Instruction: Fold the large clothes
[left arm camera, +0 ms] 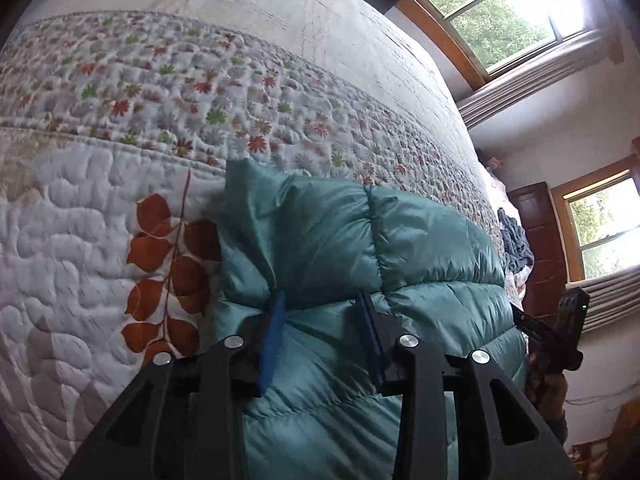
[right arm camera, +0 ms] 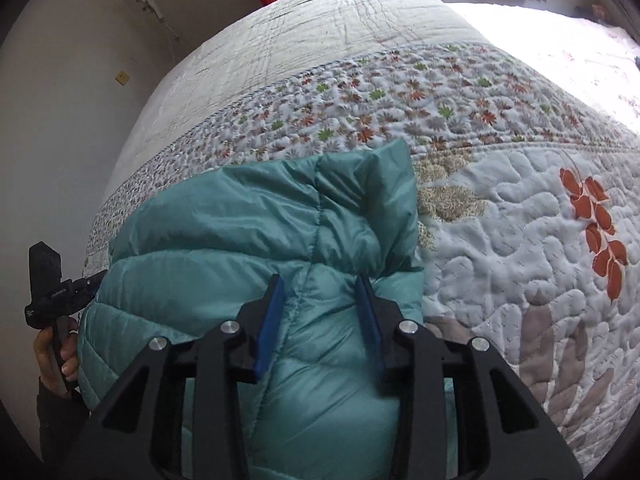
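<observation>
The teal puffer jacket (left arm camera: 360, 248) is a glossy, quilted down garment with stitched seams dividing it into padded panels. It lies bunched on the near part of a bed covered by a quilted bedspread (left arm camera: 80, 240) with a floral band and a rust-red leaf print.

In the left wrist view, the left gripper (left arm camera: 320, 304) has its 2 blue fingers (left arm camera: 274, 336) set apart, with a thick fold of the jacket bulging up between them. The fabric puckers against the inner face of the left finger, so the fingers appear to be pinching the padded fold. The jacket's far corner stands up just beyond the fingertips, and more of it spreads to the right. At the right edge the other handheld gripper shows beside the jacket's far side, backed by 2 wood-framed windows (left arm camera: 500, 20).

In the right wrist view, the right gripper (right arm camera: 318, 288) also straddles a fold of the jacket (right arm camera: 260, 220), its 2 blue fingers (right arm camera: 270, 320) parted with padding pressed between them; creases run toward the right finger. The jacket's raised corner sits just past the fingertips, to the right. At the left edge a hand (right arm camera: 54, 354) holds the other gripper's handle against the jacket's side.
</observation>
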`<state>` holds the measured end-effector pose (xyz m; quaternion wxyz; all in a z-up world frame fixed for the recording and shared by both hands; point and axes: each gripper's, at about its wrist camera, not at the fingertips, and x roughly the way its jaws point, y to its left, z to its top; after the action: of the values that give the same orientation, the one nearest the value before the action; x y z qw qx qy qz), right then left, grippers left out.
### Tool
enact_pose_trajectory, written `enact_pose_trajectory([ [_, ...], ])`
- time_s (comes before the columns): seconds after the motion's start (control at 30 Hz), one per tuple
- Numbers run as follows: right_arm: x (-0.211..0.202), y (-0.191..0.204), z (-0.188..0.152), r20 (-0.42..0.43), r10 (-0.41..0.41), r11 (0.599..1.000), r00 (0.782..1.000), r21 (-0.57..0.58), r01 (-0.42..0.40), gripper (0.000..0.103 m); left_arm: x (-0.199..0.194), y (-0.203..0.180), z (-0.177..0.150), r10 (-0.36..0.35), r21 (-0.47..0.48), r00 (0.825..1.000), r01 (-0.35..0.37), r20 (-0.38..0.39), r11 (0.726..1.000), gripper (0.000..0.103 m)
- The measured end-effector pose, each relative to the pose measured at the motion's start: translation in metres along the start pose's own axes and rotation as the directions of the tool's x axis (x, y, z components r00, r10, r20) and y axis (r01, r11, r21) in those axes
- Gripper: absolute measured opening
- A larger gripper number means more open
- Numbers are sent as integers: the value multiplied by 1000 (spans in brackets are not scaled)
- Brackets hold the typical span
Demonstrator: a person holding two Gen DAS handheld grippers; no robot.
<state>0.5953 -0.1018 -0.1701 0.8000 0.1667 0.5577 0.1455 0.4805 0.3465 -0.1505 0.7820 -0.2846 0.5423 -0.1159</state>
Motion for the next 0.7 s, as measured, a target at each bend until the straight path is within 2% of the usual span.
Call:
enact_pose_trajectory([
  [0.1,11,-10,-2,1,12,1000,1000,20,-12,35,1,7,-6,-24,-18,1000,24,20,1000,36],
  [0.17,0,-4,-2,17,-1,1000,1000,10,1,37,-13,0,-7,15,0,999,-15,37,1000,37],
  [0.2,-12,-1,-2,39,4,1000,999,3,-4,37,-23,0,-7,12,8,999,-12,52,1000,38],
  [0.23,-32,4,-4,75,30,1000,997,-10,-29,37,-43,-8,-12,-23,31,996,21,84,999,41],
  [0.27,-52,11,-11,104,66,998,992,-22,-64,37,-63,-16,-21,-77,71,990,69,114,995,48],
  [0.33,-83,25,-30,129,164,985,978,-68,-157,37,-97,-29,-50,-175,161,973,151,151,975,59],
  [0.4,-89,39,-56,115,222,971,968,-118,-209,38,-110,-33,-83,-306,225,946,277,107,934,62],
  [0.43,-85,43,-67,102,219,970,970,-134,-205,38,-107,-31,-99,-339,231,937,312,88,922,62],
  [0.47,-74,44,-77,89,211,971,973,-138,-198,38,-98,-27,-111,-331,228,941,307,73,924,61],
  [0.5,-62,41,-84,75,187,975,979,-134,-176,34,-87,-16,-113,-314,215,948,295,58,931,58],
  [0.53,-48,34,-91,64,179,978,982,-118,-170,32,-70,-4,-118,-296,181,955,285,34,941,47],
  [0.57,-39,30,-93,58,178,979,982,-108,-171,25,-60,6,-120,-287,165,958,279,26,946,34],
  [0.6,-32,26,-94,60,179,981,982,-93,-173,20,-55,11,-120,-280,167,960,271,28,948,29],
  [0.63,-28,22,-93,59,193,979,979,-81,-188,19,-50,19,-120,-290,158,956,282,34,947,22],
  [0.7,-21,16,-93,53,202,977,978,-76,-198,8,-43,34,-119,-302,129,953,295,35,947,7],
])
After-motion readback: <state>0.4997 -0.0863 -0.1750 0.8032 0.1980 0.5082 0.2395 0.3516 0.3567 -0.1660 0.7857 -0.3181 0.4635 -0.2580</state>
